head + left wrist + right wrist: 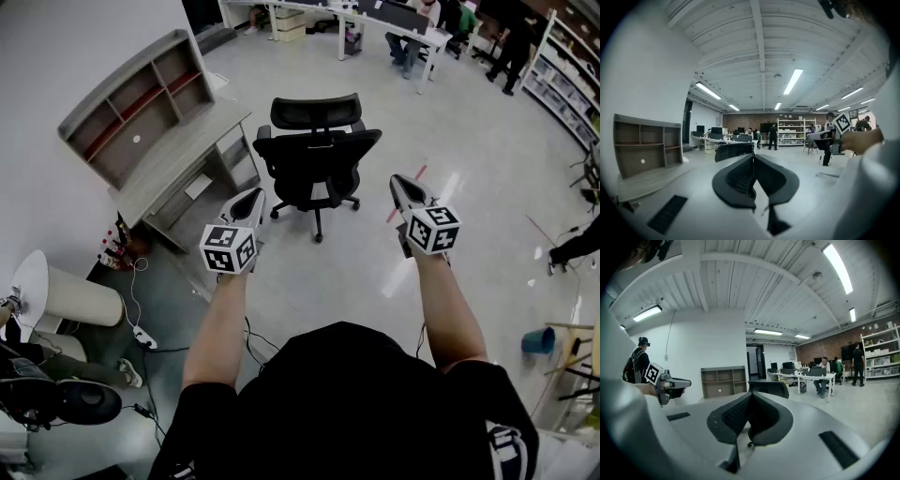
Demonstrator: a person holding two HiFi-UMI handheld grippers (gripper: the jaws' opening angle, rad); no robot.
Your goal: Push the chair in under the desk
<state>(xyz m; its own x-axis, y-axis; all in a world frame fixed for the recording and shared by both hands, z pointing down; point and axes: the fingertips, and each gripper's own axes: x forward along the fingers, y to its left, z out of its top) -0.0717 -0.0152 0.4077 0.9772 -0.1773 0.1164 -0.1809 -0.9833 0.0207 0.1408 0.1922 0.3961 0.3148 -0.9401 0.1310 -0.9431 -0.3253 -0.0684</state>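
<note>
I see the black mesh chair [317,164] w/ headrest out on bare floor [469,141], apart from the counter [187,155] on its left; back prob. toward me. Open room to the right. Left gripper [251,197] & right gripper [403,183]: jaws closed, empty.

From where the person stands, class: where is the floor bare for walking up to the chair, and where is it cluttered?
Bare: the floor between the left gripper, the right gripper and the chair, and the wide stretch right of it. Cluttered: beside the desk's near end, with bottles and cables.
</note>
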